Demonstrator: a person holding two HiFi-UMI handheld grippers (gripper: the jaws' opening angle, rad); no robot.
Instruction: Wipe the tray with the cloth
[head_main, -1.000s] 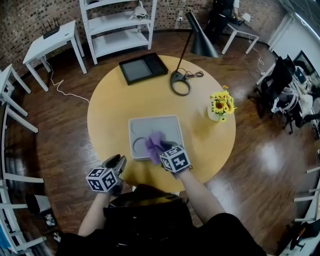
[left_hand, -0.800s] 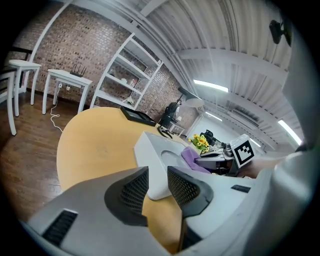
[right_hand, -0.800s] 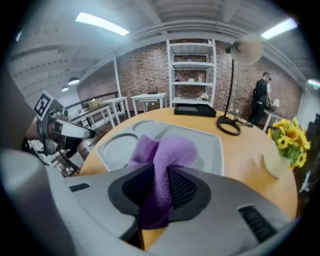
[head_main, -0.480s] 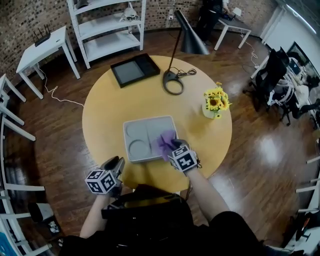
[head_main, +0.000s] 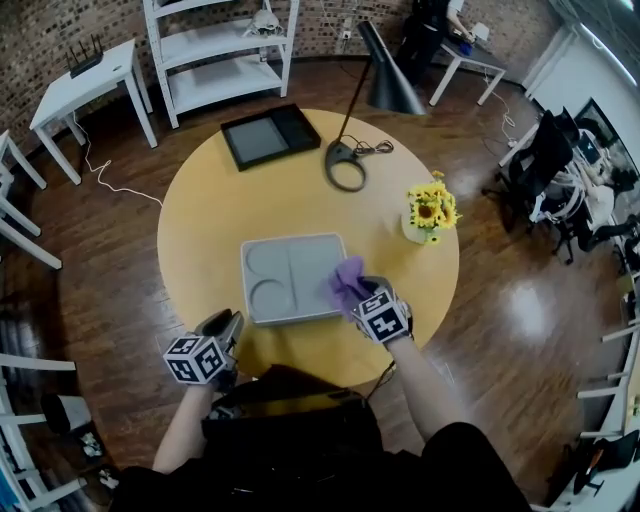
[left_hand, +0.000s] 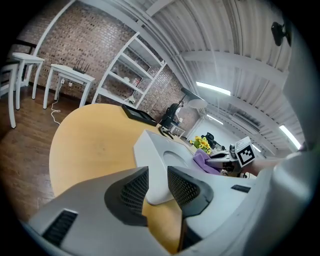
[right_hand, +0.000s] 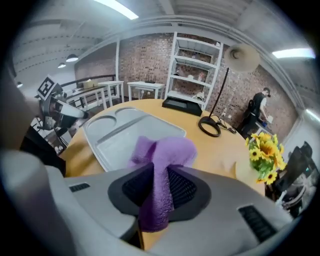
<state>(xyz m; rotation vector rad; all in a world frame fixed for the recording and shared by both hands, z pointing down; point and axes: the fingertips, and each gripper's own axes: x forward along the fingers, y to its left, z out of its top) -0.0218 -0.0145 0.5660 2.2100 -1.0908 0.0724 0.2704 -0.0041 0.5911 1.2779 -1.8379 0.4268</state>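
Two grippers, both loaded. Nearest you, at 7 o'clock on the round table, the left gripper is clamped on the near-left corner of the grey compartment tray, apparently steadying it. At 5 o'clock the right gripper pinches the purple cloth. One fold stands up between its pads and a tail hangs below.

The cloth sits at the tray's right rim, seemingly just off the tray floor. Whether it touches the rim cannot be told. Your coming stroke turns on one relation: the tray lies at 9 o'clock from the cloth, with its slightly longer side running 9 to 3. The next pass is therefore judged to sweep leftward, toward the holding gripper. The right hand is the nearer one to the open compartments.

Farther off stand sunflowers at 2 o'clock, a lamp base at 12 and a black tray at 11.

Only the head view places the cloth against the rim. Only the left gripper view shows the corner between the pads. Only the right gripper view shows the pinch, hidden from overhead beneath the marker cube.
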